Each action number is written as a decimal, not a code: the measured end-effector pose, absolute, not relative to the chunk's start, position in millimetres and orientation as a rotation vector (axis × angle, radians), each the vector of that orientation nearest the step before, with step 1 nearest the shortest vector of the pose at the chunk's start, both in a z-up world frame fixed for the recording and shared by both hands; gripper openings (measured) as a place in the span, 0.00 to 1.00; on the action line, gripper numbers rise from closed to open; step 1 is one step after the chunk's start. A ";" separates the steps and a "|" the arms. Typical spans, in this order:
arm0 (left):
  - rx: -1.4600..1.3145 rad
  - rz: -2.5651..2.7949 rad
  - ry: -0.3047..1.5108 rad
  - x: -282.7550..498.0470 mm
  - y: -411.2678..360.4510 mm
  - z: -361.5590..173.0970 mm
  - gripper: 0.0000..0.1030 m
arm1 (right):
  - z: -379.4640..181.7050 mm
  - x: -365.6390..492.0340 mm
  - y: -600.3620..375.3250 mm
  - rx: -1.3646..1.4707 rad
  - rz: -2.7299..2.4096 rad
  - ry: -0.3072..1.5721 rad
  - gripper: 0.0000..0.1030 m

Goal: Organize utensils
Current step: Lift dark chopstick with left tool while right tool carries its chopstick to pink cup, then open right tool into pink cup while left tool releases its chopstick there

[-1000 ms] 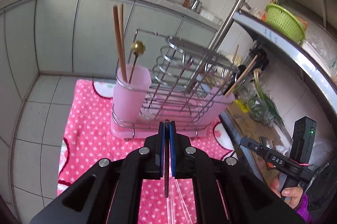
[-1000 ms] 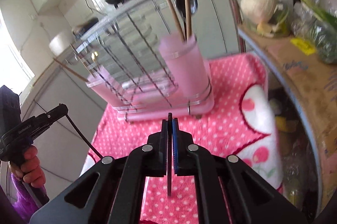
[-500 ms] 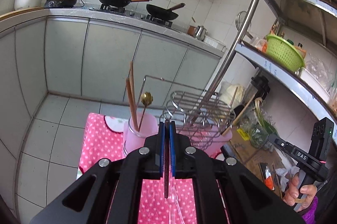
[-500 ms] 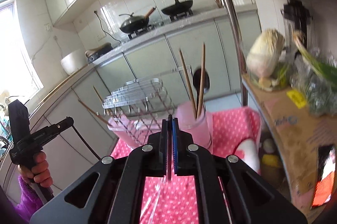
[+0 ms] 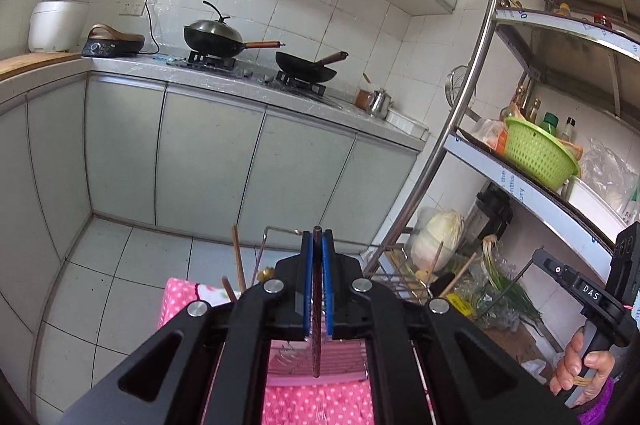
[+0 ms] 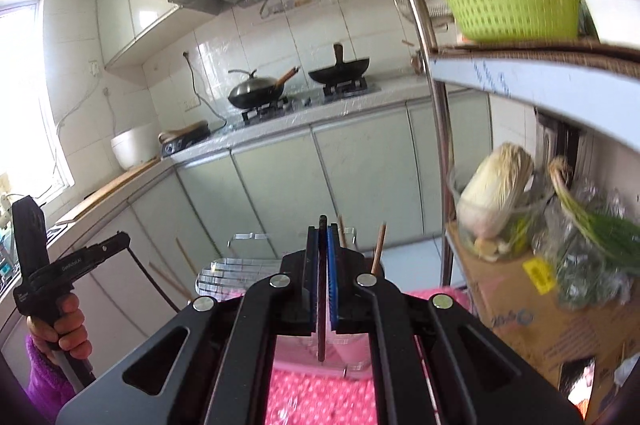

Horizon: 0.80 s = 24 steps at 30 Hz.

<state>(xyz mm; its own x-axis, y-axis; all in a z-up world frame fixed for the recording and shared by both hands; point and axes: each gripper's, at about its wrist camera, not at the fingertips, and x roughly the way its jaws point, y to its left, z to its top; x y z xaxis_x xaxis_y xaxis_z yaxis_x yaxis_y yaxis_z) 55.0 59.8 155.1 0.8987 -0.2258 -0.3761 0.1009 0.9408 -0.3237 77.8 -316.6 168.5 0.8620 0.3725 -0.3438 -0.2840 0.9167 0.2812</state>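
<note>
Over the pink cloth, both grippers' fingers seemingly clamp dark chopsticks.

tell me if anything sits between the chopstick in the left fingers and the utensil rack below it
Nothing visible does. The left gripper is shut on a dark chopstick, and the wire rack on the pink dotted cloth lies just below and ahead. The gripper's own body hides most of the rack, so that part is unchecked.
</note>
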 end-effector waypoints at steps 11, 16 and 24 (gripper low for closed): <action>-0.238 -0.061 0.361 78.8 58.5 155.0 0.04 | 149.9 119.3 -315.3 0.230 0.309 0.440 0.04; -0.176 -0.015 0.357 86.9 48.4 138.7 0.04 | 131.4 129.6 -314.0 0.237 0.306 0.471 0.04; -0.184 -0.017 0.407 82.9 41.3 109.3 0.04 | 103.5 132.3 -312.9 0.252 0.320 0.536 0.04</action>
<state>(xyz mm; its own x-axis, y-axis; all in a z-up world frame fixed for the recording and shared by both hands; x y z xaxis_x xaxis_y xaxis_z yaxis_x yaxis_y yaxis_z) 82.9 41.3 109.3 0.9185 -0.0537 -0.3918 -0.0200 0.9832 -0.1815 132.3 -312.9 103.5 0.8125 0.3617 -0.4572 -0.2315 0.9200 0.3164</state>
